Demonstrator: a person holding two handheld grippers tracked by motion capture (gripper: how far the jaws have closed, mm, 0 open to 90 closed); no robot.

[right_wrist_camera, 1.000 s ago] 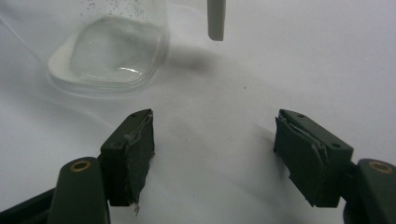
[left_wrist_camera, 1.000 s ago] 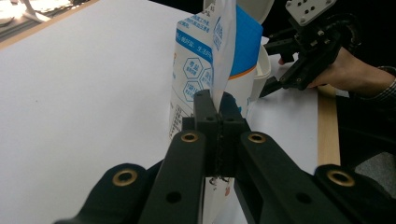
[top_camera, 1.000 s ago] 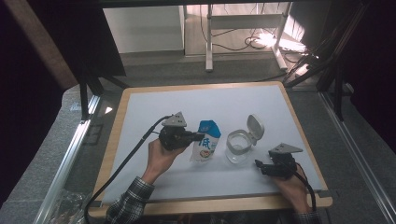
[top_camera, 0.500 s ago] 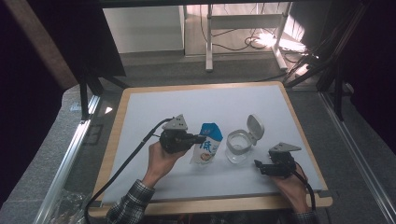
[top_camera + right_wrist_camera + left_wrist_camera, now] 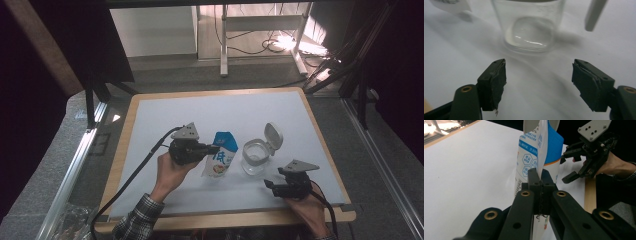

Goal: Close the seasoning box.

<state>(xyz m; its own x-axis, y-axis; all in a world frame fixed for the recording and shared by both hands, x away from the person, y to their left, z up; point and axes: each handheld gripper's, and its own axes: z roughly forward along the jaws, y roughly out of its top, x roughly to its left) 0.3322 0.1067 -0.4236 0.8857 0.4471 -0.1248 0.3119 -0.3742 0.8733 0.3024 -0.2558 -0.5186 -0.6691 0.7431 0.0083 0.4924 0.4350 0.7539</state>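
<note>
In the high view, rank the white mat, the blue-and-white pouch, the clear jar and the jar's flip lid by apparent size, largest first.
1. White mat, by far.
2. Blue-and-white pouch.
3. Clear jar, slightly smaller than the pouch.
4. Flip lid, smallest, though it stands tilted open, so it looks foreshortened.

Readable markings: printing on the pouch only.

My left gripper (image 5: 541, 185) is clamped on the blue and white pouch (image 5: 534, 157); its white side panel carries small blue Chinese print and hexagon symbols, too fine for me to read. From above, the pouch front (image 5: 220, 156) shows one large blue character, seemingly "低". I find nothing legible on the clear jar (image 5: 256, 155) beside the pouch.
</note>
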